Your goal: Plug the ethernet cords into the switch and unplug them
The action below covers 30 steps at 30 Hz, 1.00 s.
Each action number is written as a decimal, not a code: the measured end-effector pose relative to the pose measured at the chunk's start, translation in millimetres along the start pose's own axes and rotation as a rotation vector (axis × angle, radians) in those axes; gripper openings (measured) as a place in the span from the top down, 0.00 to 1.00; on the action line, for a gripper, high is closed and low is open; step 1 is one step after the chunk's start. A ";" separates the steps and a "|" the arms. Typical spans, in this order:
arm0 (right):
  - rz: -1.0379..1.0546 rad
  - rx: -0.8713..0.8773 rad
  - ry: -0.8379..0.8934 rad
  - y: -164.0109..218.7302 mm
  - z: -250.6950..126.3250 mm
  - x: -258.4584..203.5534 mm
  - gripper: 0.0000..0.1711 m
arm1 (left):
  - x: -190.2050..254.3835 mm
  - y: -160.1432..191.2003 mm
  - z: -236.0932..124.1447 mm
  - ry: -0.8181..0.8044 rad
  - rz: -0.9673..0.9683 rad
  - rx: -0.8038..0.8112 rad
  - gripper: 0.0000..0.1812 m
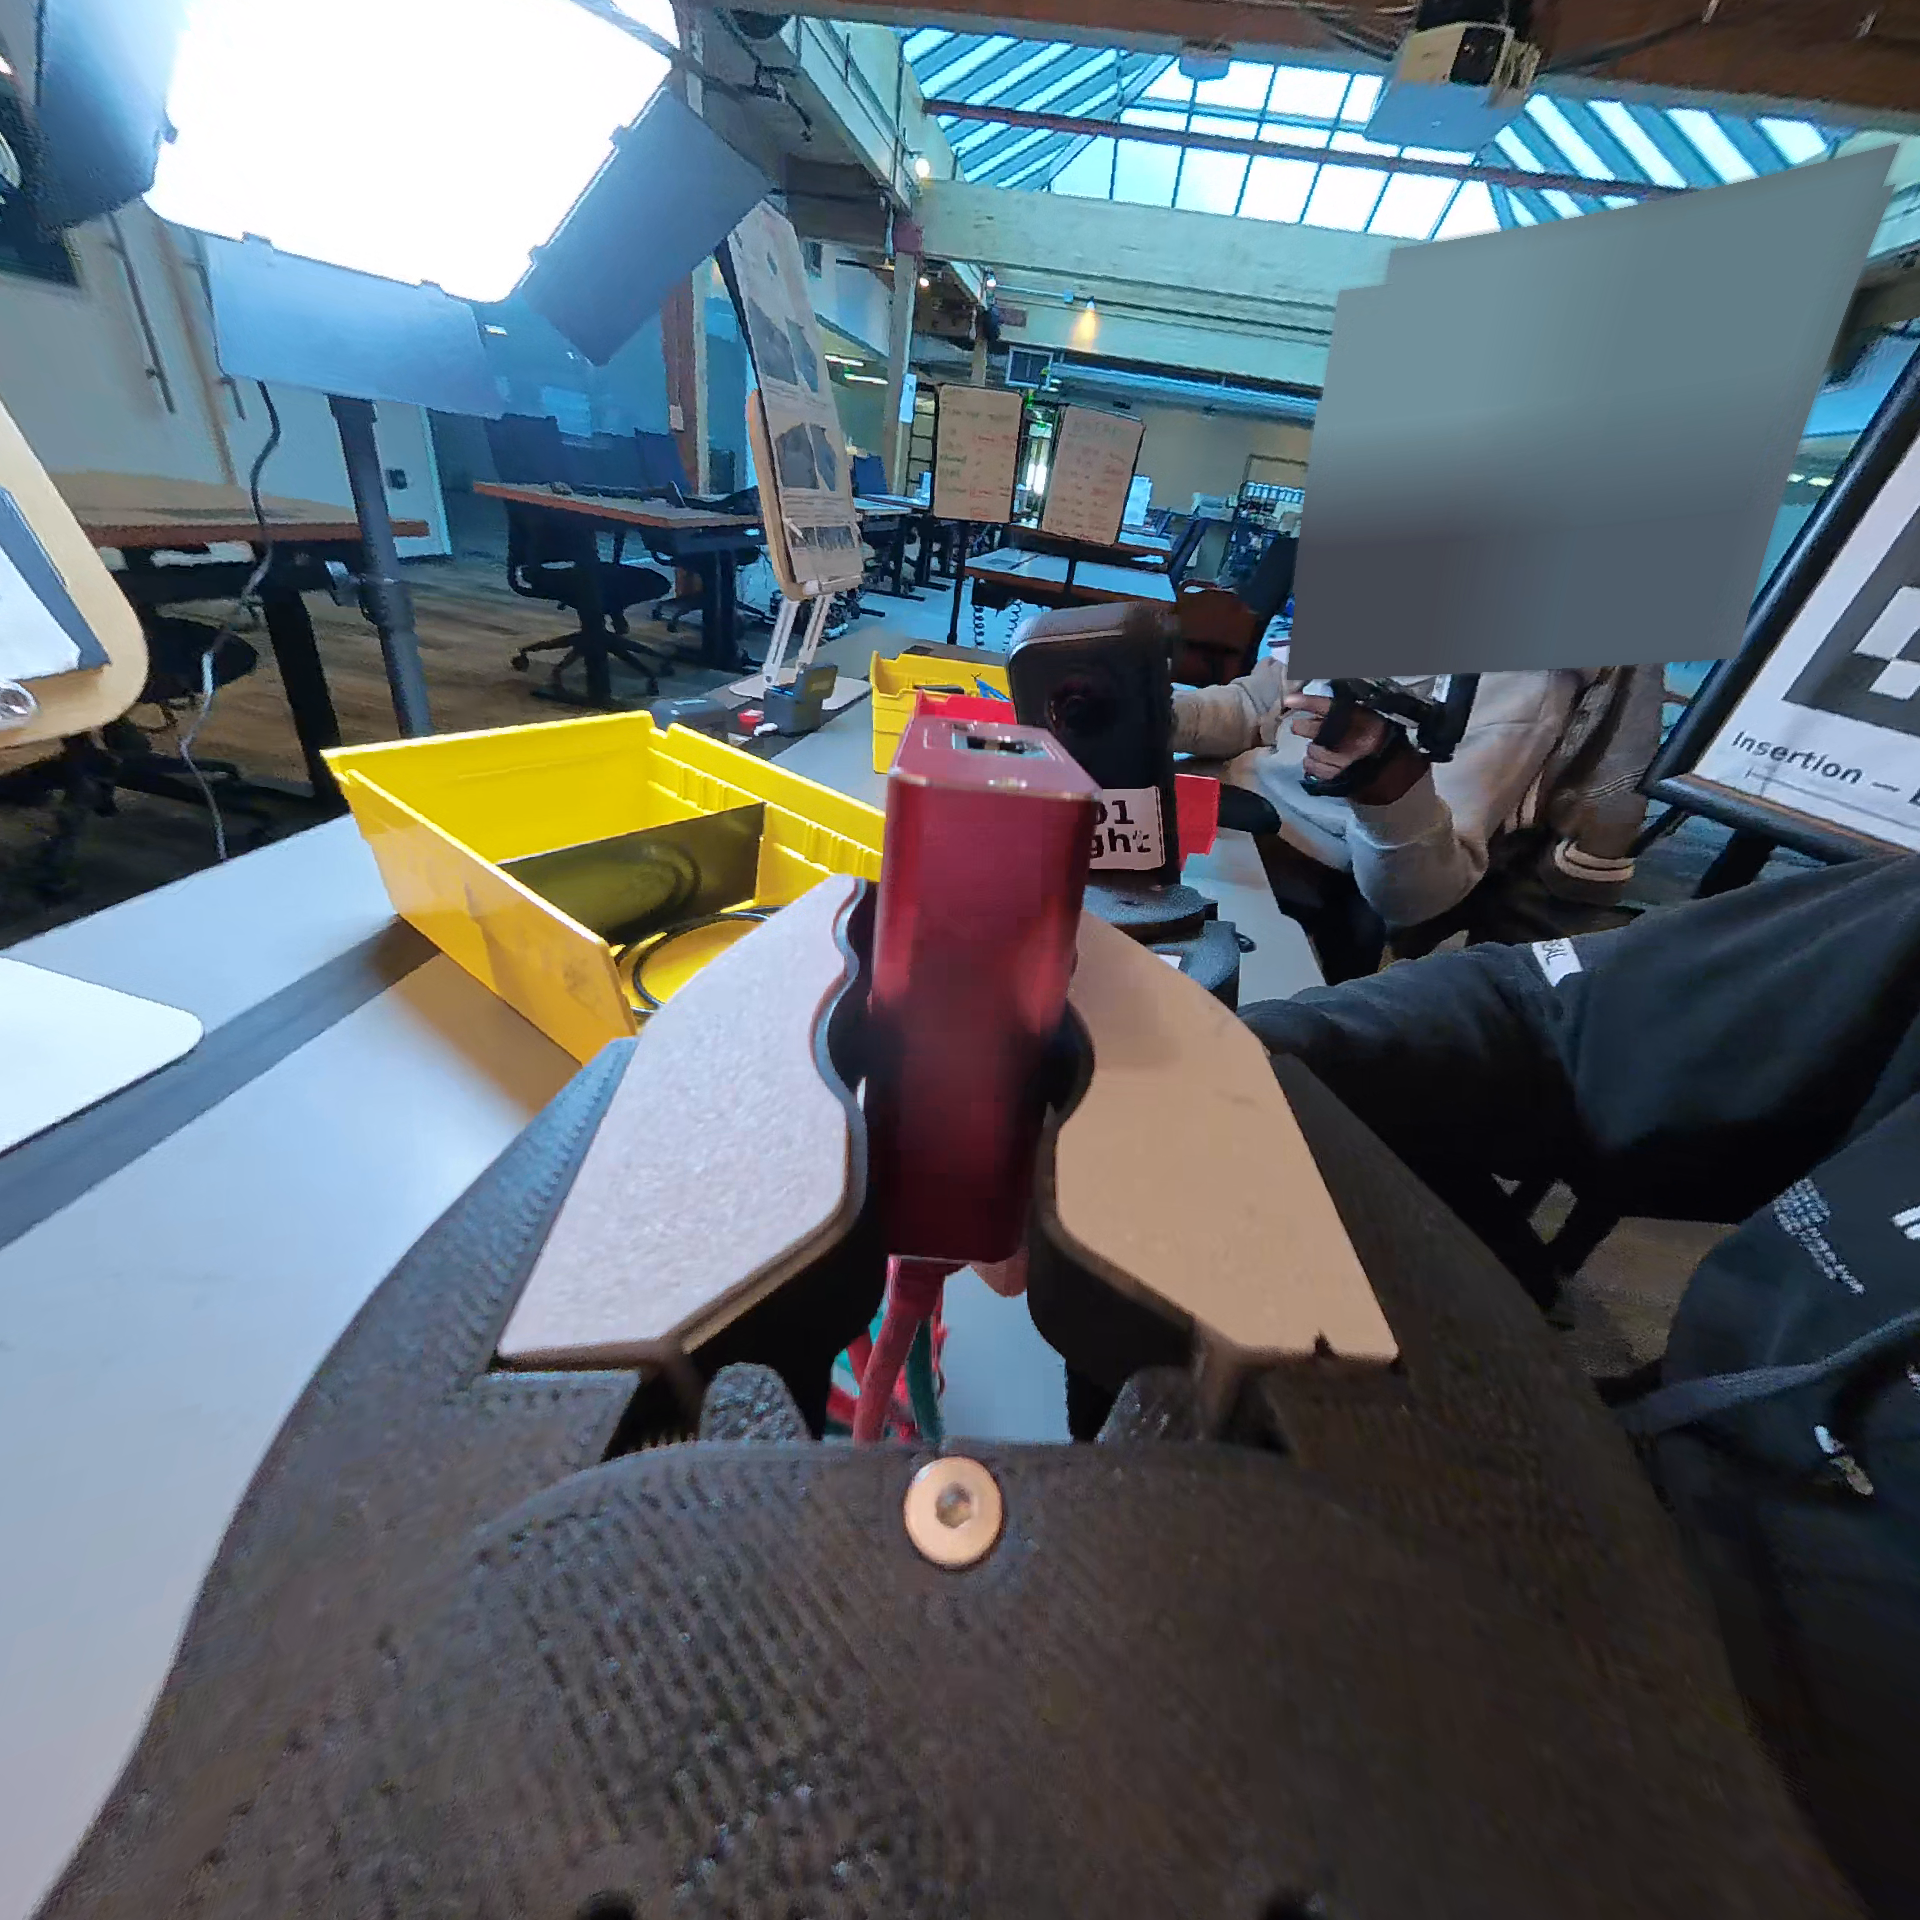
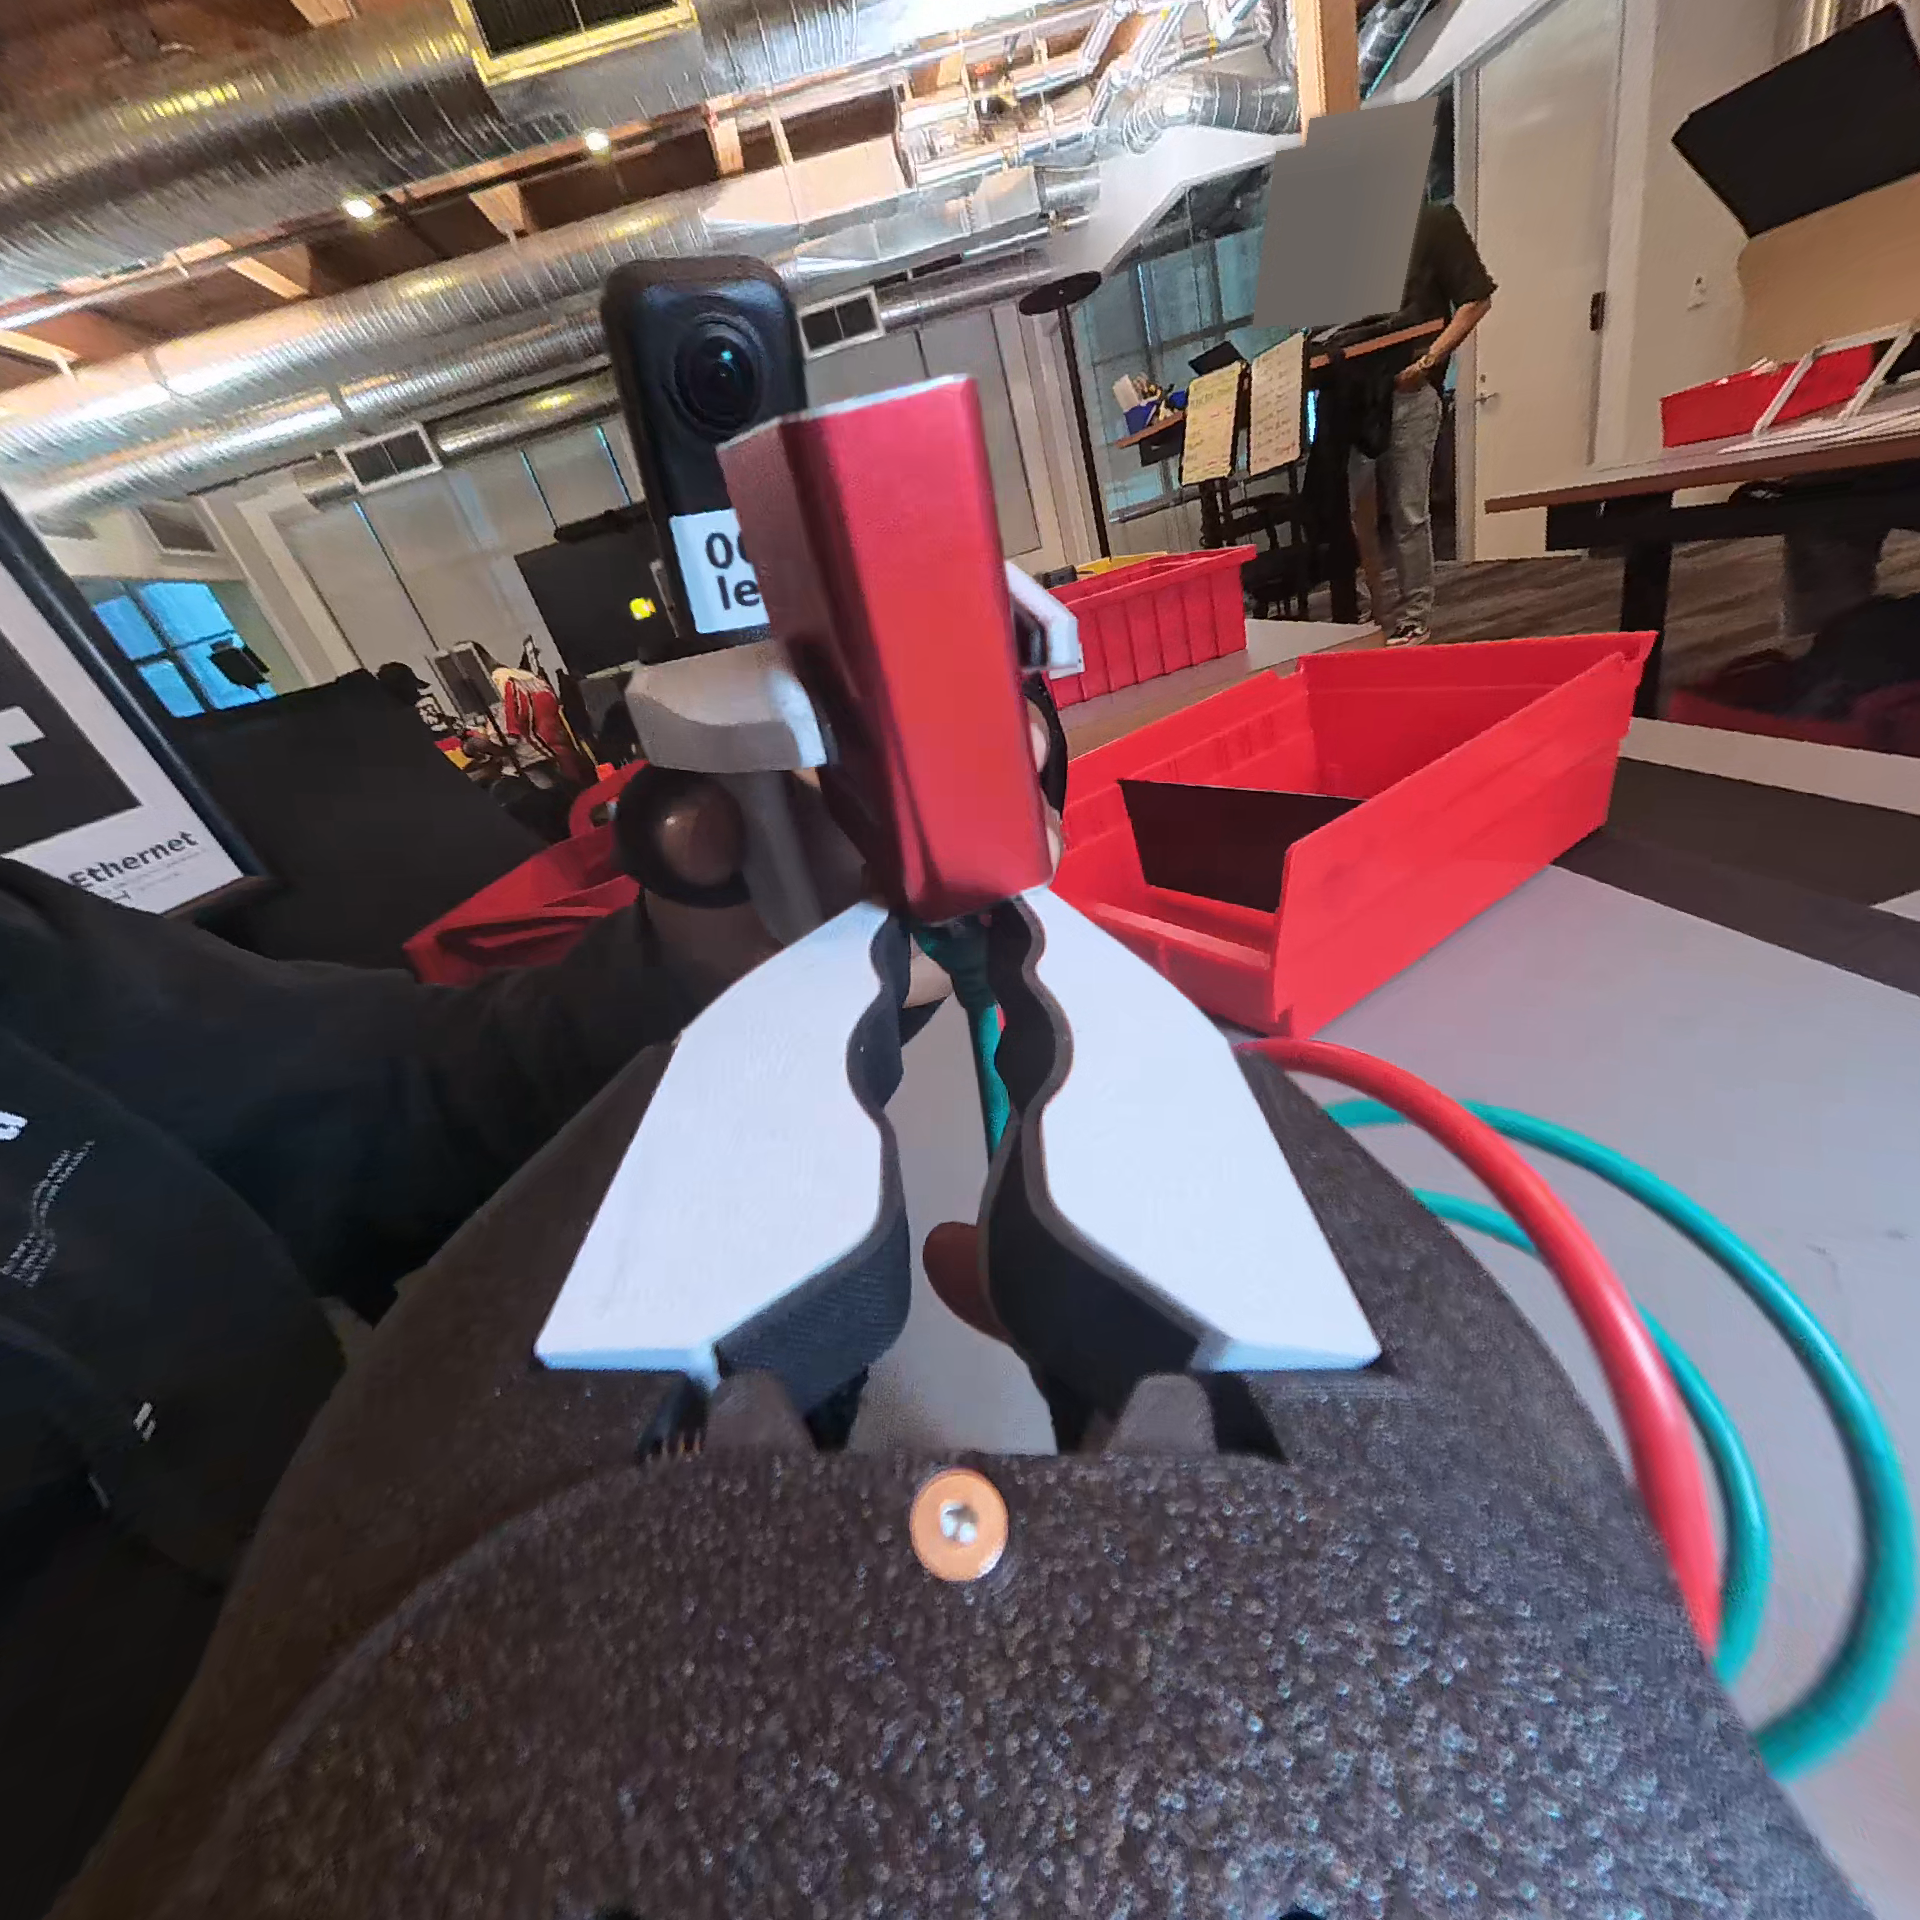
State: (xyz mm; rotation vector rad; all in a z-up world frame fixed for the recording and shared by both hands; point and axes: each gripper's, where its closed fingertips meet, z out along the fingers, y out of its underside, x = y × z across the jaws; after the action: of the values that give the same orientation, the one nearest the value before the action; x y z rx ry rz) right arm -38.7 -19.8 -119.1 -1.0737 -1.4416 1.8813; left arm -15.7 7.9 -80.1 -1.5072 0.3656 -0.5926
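In the left wrist view my left gripper (image 1: 966, 935) is shut on the red switch (image 1: 977, 987) and holds it upright above the table. A red cord (image 1: 891, 1340) and a green cord (image 1: 928, 1371) hang from its lower end. In the right wrist view the switch (image 2: 914, 665) stands just beyond my right gripper (image 2: 961, 935), clamped by the left gripper's white fingers (image 2: 727, 717). My right gripper is shut on the green cord (image 2: 982, 1029) right under the switch. The red cord (image 2: 1558, 1195) and the green cord loop away to the right over the table.
A yellow bin (image 1: 468, 821) holding a black cable sits left on the grey table (image 1: 208, 1299). A red bin (image 2: 1455, 831) sits on the right. A framed sign (image 1: 1829, 727) stands nearby. A person (image 1: 1403, 831) sits across the table. A dark sleeve (image 1: 1662, 1039) reaches in. The left gripper's tips are roughly 5 cm from the right gripper's.
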 end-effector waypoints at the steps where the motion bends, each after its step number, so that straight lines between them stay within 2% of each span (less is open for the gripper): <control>1: 0.013 -0.006 0.000 0.7 1.3 0.4 0.91 | -0.6 -0.2 -0.6 -0.010 0.016 -0.002 0.84; 6: 0.097 -0.055 0.025 10.7 8.4 3.0 0.92 | 1.2 -2.2 -2.9 -0.005 0.069 0.000 0.83; 7: 0.033 -0.109 0.111 24.9 9.3 15.8 0.92 | 21.7 -14.7 -3.4 0.116 0.033 0.065 0.84; 8: 0.011 -0.118 0.121 34.1 9.2 19.5 0.92 | 37.4 -25.0 -2.6 0.173 0.004 0.085 0.84; 9: 0.031 -0.101 0.077 33.7 9.9 11.9 0.92 | 38.0 -27.2 -0.1 0.101 0.083 0.053 0.83; 10: -0.036 -0.112 0.061 30.1 10.7 3.2 0.92 | 35.9 -32.0 -2.9 0.033 0.178 0.052 0.84; 12: -0.131 -0.167 0.041 19.9 11.1 -10.2 0.92 | 33.1 -49.7 -20.1 0.043 0.131 0.127 0.84; 14: -0.124 -0.210 -0.014 7.8 3.8 -21.3 0.92 | 11.2 -61.1 -41.8 -0.039 0.118 0.171 0.84; 16: -0.084 -0.217 -0.110 -7.4 -9.8 -38.7 0.92 | -8.9 -65.3 -62.6 -0.128 0.130 0.191 0.84; 19: -0.118 -0.192 -0.266 -31.3 -32.9 -73.9 0.92 | -39.2 -51.6 -82.2 -0.252 0.125 0.156 0.84; 24: -0.165 -0.005 -0.401 -102.6 -68.1 -116.2 0.92 | -70.7 -15.9 -92.6 -0.320 0.044 0.108 0.84; 27: -0.214 0.084 -0.338 -153.8 -87.4 -114.1 0.92 | -76.6 2.5 -91.2 -0.335 0.034 0.064 0.84; 30: -0.310 0.068 -0.164 -192.9 -100.4 -84.7 0.92 | -74.0 11.1 -88.7 -0.317 0.015 0.053 0.84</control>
State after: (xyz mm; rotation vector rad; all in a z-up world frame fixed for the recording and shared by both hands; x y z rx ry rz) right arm 81.2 21.7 76.9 -0.6333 -1.5228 1.8100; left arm -124.8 -22.8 -105.3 -1.5168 0.1149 -0.3401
